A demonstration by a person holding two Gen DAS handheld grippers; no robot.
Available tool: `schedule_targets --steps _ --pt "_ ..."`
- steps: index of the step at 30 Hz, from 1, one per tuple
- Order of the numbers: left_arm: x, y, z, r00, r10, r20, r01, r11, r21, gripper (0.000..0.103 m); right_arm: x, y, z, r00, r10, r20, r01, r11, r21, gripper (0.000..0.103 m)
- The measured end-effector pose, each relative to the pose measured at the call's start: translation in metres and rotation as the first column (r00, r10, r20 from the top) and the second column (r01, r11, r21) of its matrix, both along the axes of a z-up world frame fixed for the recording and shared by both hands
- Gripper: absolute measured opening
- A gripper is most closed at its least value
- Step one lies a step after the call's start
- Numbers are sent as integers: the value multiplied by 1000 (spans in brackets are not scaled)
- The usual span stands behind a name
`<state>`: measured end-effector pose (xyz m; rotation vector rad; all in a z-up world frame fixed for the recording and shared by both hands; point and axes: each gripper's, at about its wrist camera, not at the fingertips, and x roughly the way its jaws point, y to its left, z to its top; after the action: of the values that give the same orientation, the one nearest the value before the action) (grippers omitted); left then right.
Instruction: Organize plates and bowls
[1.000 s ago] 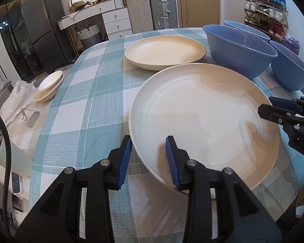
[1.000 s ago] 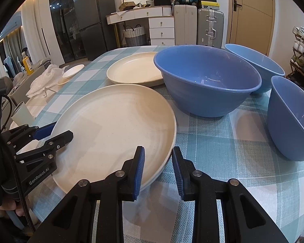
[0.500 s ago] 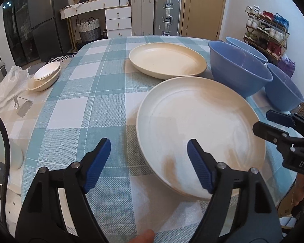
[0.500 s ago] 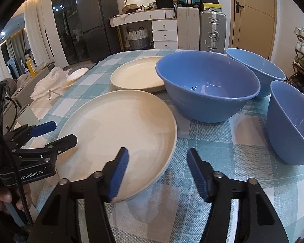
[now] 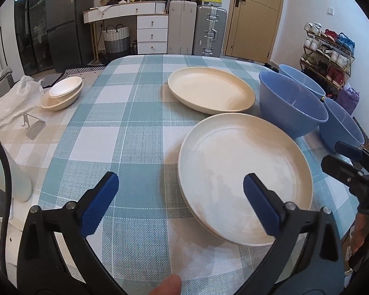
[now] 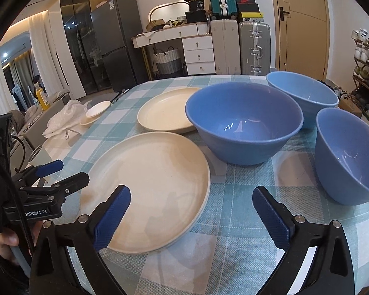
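While the near cream plate (image 5: 243,172) lies flat on the checked tablecloth (image 5: 125,132), second cream plate (image 5: 210,92) just behind it, three blue bowls (image 6: 243,120) to your right, your left gripper (image 5: 179,196) spread wide and empty, your right gripper (image 6: 192,209) likewise.

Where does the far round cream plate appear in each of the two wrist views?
Left wrist: far round cream plate, upper centre, left of the big blue bowl.
Right wrist: the plate sits centre-left, partly hidden behind that bowl.
Shared landmark: silver suitcase.
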<state>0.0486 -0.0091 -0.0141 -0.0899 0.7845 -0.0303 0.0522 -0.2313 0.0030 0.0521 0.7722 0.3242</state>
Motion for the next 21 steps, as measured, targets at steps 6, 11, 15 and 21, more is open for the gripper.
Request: schedule_targets --steps 6,11,15,21 --pt "-3 -1 14 1000 9 17 -9 1000 2 101 1 -1 19 999 21 35 -21 1000 1 102" --pt "-1 -3 28 999 14 36 -14 1000 6 101 7 -1 37 997 44 62 -44 999 0 102" --pt "3 -2 39 999 14 50 -15 1000 7 101 12 -3 54 995 65 81 -66 998 11 102" --pt "15 -3 55 998 25 63 -26 1000 17 101 17 -5 75 991 71 111 -73 997 8 102"
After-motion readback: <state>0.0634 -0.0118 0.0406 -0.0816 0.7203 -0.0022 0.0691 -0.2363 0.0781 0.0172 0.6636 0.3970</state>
